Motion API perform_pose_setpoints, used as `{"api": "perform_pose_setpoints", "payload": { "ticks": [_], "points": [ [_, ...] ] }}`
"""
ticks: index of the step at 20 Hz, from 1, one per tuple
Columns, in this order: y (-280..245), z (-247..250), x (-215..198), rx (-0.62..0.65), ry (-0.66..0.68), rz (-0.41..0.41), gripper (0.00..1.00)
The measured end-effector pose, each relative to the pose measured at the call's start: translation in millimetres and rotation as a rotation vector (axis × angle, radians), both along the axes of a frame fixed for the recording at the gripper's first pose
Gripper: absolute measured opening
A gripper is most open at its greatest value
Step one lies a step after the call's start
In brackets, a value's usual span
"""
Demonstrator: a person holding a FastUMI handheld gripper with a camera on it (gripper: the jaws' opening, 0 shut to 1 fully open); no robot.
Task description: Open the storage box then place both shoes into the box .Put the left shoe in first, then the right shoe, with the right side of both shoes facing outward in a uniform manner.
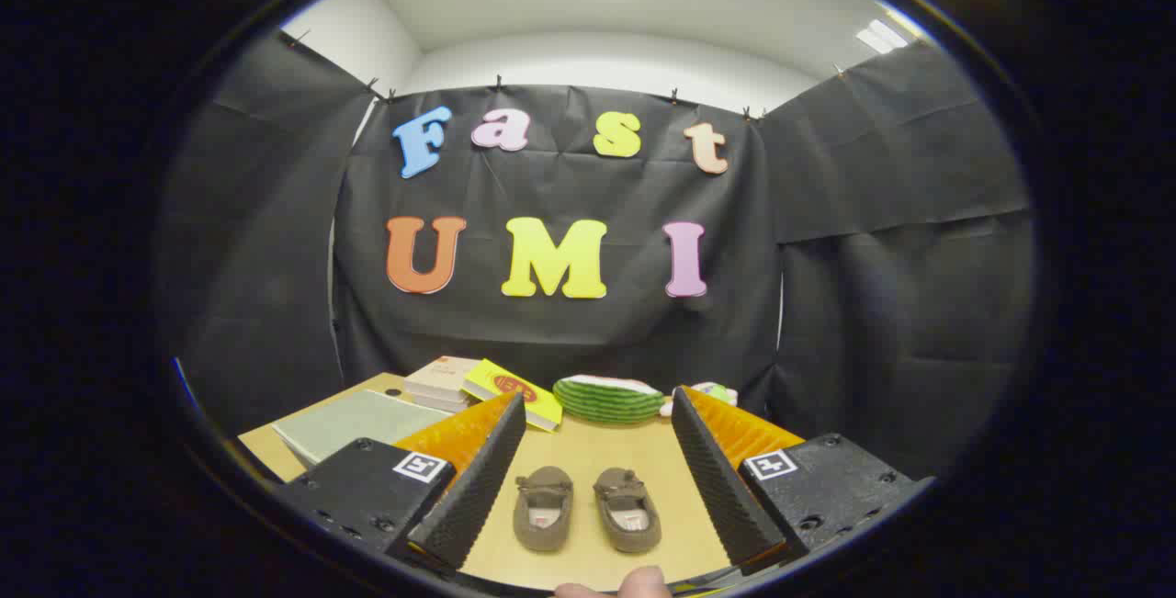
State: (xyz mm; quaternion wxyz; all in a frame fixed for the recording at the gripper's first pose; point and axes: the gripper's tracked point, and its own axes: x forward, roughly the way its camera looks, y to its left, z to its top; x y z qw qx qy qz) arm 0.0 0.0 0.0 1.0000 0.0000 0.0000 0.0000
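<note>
Brown shoes (586,508) lie side by side between the wide-open, empty tool (588,479).

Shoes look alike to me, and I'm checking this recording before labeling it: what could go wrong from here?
The two shoes lie side by side between the open gripper's fingers, so the wrong one could be picked first. They sit close together, so a finger may nudge the neighbour. The books and green pillow crowd the table beyond.
</note>
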Motion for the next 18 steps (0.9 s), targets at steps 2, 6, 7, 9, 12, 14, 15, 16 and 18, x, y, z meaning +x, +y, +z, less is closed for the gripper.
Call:
{"api": "perform_pose_setpoints", "payload": {
  "ticks": [2,6,7,9,12,14,15,16,18],
  "points": [
    [-4,-3,2,-0.005,0.009,-0.005,1.00],
    [-2,-10,4,-0.002,0.033,0.005,1.00],
    [-1,-9,4,-0.003,0.035,0.010,1.00],
    [2,-8,5,0.001,0.032,0.021,1.00],
    [4,-8,6,0.012,0.037,0.030,1.00],
    [6,-7,7,0.031,0.036,0.040,1.00],
    [6,-7,7,0.036,0.037,0.043,1.00],
    [6,-7,8,0.040,0.037,0.044,1.00],
    [6,-9,7,0.045,0.045,0.049,1.00]
  ]
}}
